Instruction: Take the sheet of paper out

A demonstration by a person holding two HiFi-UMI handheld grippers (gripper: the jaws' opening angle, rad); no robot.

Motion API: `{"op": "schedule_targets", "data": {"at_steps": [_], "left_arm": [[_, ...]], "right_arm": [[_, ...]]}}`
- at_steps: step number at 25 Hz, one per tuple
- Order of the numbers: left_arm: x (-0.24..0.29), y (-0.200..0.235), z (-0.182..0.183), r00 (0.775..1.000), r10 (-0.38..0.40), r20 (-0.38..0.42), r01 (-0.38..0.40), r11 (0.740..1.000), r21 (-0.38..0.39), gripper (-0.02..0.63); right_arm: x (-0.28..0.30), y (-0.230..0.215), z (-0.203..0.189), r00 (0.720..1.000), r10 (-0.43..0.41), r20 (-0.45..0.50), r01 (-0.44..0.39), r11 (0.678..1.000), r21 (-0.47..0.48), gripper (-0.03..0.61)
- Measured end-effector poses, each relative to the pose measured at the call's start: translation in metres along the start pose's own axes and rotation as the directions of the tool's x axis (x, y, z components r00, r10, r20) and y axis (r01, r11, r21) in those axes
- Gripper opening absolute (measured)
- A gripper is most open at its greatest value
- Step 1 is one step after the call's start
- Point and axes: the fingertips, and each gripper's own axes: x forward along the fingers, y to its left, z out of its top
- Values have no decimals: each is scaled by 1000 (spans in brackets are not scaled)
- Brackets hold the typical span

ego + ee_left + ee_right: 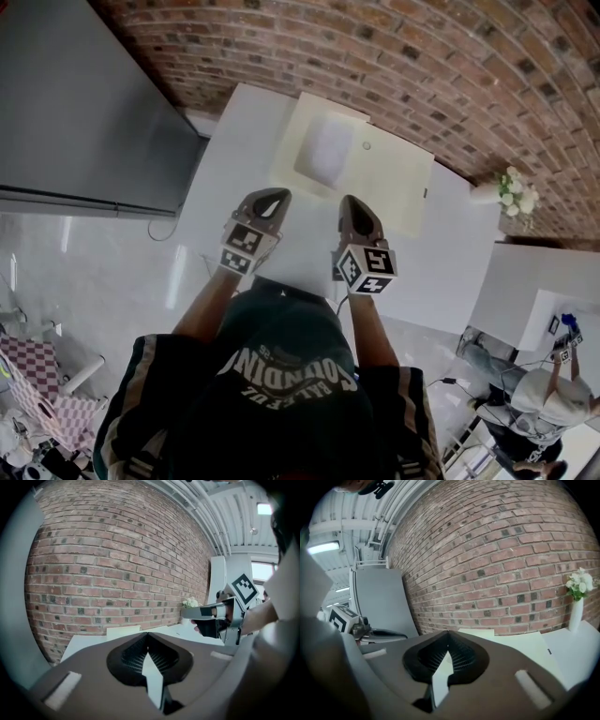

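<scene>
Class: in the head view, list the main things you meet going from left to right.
grey cabinet → left gripper → right gripper → vase of white flowers

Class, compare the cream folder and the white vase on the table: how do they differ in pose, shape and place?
The cream folder lies flat; the white vase stands upright. The folder is broad, the vase slim. The folder sits mid-table, the vase at the right end, holding flowers. Both rest on the white table near the brick wall.
</scene>
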Motion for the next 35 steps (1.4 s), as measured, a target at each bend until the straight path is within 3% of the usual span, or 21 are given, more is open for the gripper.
{"op": "schedule_targets", "data": {"at_steps": [7, 22, 35], "left_arm": [[22, -13, 3, 999, -30, -17, 30, 1000, -4, 11], [74, 17, 12, 999, 7, -52, -9, 999, -35, 11], [120, 34, -1, 994, -21, -106, 13, 997, -71, 11]], "right_arm": [[6, -26, -3, 1000, -8, -20, 8, 1000, 26, 0], [69, -61, 1, 996, 28, -86, -25, 999, 31, 0], [110, -83, -12, 988, 41, -151, -35, 998, 47, 0]]}}
